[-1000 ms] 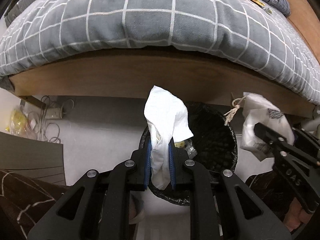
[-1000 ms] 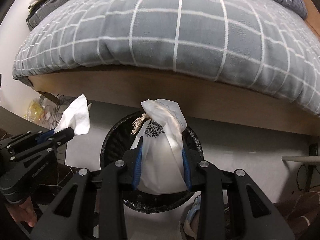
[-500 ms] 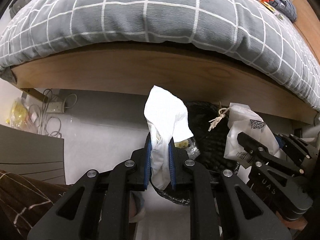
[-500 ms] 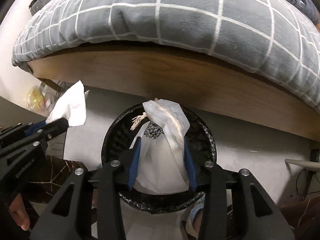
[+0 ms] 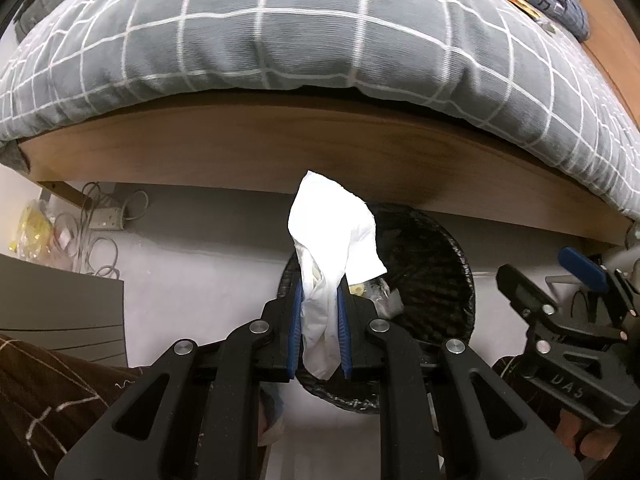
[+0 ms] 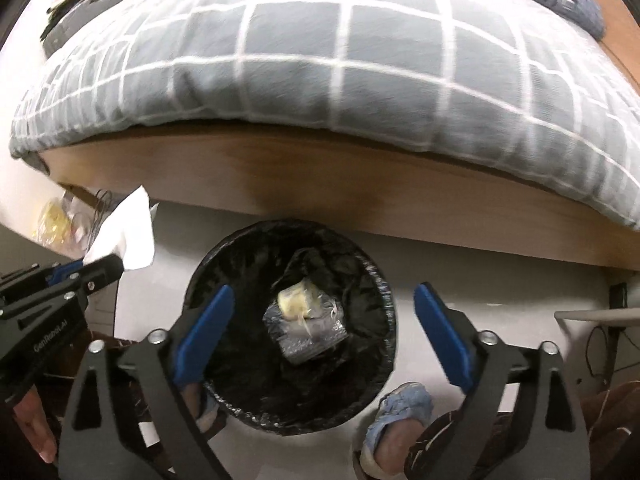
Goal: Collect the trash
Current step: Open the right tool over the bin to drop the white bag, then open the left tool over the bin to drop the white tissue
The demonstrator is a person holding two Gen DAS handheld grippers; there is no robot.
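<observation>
My left gripper [image 5: 319,300] is shut on a crumpled white tissue [image 5: 332,236] that sticks up from its blue pads, held over the near rim of a round bin with a black liner [image 5: 440,248]. My right gripper [image 6: 322,296] hangs above the bin [image 6: 240,264]; its jaws are opening wide and nothing is between them. Inside the bin lies a clear wrapped packet with something yellow [image 6: 306,328]. The right gripper [image 5: 540,270] also shows at the right of the left wrist view. The left gripper [image 6: 114,266] with the tissue [image 6: 128,232] shows at the left of the right wrist view.
A bed with a grey checked duvet [image 5: 320,40] on a wooden frame [image 5: 320,148] overhangs the far side of the bin. A power strip and cables [image 5: 104,216] lie on the floor at left. A person's foot in a blue slipper [image 6: 400,412] stands beside the bin.
The right gripper's jaws have spread wide and the white bag they held is gone from between them. The left gripper still holds the tissue in the same place.
</observation>
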